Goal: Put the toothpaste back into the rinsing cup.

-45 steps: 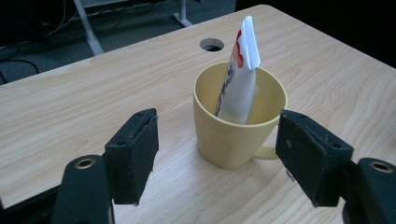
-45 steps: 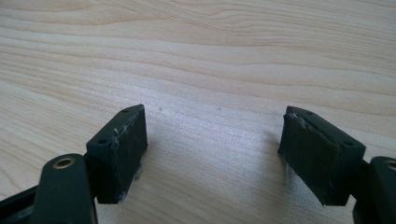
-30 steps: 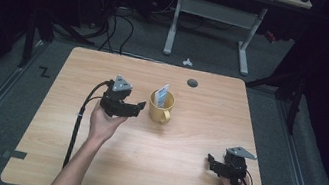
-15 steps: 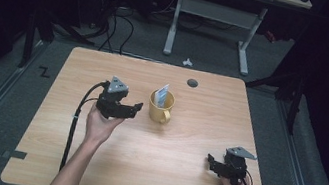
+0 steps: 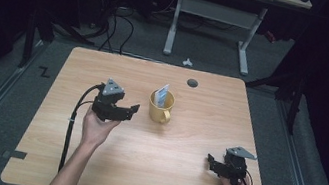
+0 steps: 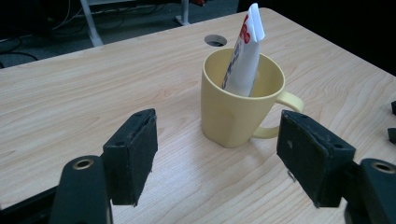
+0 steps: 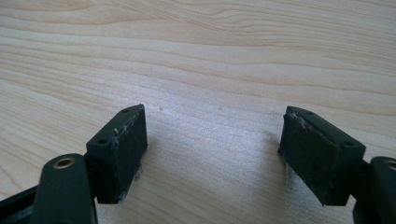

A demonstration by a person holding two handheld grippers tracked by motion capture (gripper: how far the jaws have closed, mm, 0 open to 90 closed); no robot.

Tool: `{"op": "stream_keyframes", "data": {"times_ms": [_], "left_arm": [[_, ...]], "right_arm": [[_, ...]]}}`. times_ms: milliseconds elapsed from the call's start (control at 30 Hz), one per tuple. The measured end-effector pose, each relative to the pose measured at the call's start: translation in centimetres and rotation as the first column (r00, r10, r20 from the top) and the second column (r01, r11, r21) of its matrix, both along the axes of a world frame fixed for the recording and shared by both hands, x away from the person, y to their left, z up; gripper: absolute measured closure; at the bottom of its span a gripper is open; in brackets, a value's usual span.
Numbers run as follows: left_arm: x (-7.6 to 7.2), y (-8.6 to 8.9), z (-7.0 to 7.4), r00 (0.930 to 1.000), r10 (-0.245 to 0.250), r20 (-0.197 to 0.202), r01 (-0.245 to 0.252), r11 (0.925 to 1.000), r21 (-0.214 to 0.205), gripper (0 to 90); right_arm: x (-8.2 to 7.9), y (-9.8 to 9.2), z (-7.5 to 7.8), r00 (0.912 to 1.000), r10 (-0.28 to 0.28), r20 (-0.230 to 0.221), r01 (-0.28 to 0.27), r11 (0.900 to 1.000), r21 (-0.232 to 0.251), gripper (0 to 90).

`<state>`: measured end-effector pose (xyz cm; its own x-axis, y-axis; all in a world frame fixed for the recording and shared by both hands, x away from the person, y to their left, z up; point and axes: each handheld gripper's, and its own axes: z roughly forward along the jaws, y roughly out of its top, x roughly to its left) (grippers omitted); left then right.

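Standing near the table's [image 5: 88, 171] middle, the yellow mug [image 5: 160, 108] holds an upright white sachet [image 6: 245, 51] with red print too small to read. The left gripper [image 5: 132, 111] waits just beside it, jaws spread, empty — bare wood lies all round. The right gripper [image 5: 211, 163], well apart near the front edge, gapes empty too.

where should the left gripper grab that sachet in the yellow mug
Probably the sachet's upper end, which sticks up above the mug rim and leans on the far wall. Come from above with the open left gripper, jaws across its flat faces.
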<state>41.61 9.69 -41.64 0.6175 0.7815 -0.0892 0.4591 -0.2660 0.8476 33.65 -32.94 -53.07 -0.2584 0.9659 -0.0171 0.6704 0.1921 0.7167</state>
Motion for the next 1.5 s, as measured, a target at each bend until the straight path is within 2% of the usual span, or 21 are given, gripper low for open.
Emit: {"op": "stream_keyframes", "data": {"times_ms": [467,567,1000,1500], "left_arm": [[-0.8,1.7,-0.1,0.9995,0.032,0.006,-0.031,0.9992,-0.024,29.5],[-1.0,1.9,0.0,0.9995,0.032,0.004,-0.032,0.9994,-0.015,29.5],[-1.8,2.8,0.2,0.9987,0.046,0.019,-0.046,0.9987,-0.022,29.3],[-2.8,3.9,-0.3,0.9985,0.055,0.004,-0.055,0.9981,-0.029,29.3]], "right_arm": [[0.0,0.0,0.0,1.0,-0.001,0.0,0.001,1.0,0.001,23.2],[0.0,0.0,0.0,1.0,-0.001,0.0,0.001,1.0,0.001,23.2],[0.0,0.0,0.0,1.0,-0.001,0.0,0.001,1.0,0.001,23.2],[0.0,0.0,0.0,1.0,0.0,0.0,0.0,1.0,0.0,23.2]]}}
